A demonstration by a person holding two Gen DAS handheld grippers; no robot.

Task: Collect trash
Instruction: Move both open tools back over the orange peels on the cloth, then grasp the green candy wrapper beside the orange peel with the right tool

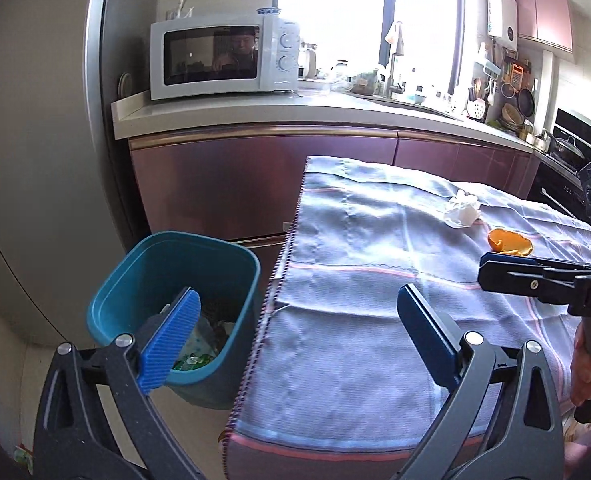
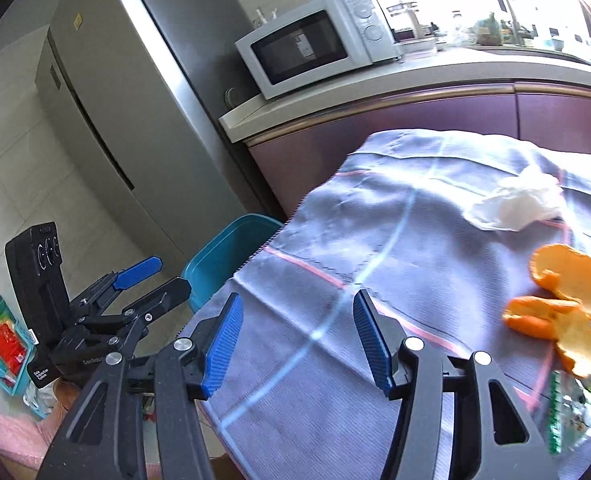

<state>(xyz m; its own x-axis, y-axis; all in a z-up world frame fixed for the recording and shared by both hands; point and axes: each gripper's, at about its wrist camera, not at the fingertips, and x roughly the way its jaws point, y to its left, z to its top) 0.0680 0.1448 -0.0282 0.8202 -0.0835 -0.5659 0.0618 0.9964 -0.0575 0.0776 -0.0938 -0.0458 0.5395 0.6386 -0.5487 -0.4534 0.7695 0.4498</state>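
Left gripper (image 1: pixel 297 330): fingers spread wide, nothing between them. It sits at the left edge of the tabletop, one blue pad (image 1: pixel 171 340) over the bin, the other over the cloth. In the right wrist view the left gripper (image 2: pixel 155 276) shows at the left, off the tabletop edge, above the floor.

Right gripper (image 2: pixel 297 344): fingers spread, nothing held, hovering over the near part of the cloth. In the left wrist view the right gripper (image 1: pixel 491 266) enters from the right edge; from that side angle the gap cannot be judged.

Bin (image 1: pixel 135 276): blue-green, open top, on the floor just beside the tabletop's left edge. Scraps lie at its bottom, some green; kind cannot be told.

Cloth (image 1: pixel 355 300): pale blue-grey with pink and light stripes, covers the tabletop and hangs over the left edge.

Trash on the cloth:
- Orange peel (image 2: pixel 563 304), to the right of the right gripper, near it, not touching.
- Crumpled tissue (image 2: pixel 515 206), farther back, beyond the peel, apart from it.
- Green-printed wrapper (image 2: pixel 575 408), at the right edge of the right wrist view, just beside the peel, partly cut off.

Background: microwave (image 1: pixel 223 58) on the counter (image 1: pixel 255 110) behind the tabletop; fridge (image 2: pixel 107 100) to the left.
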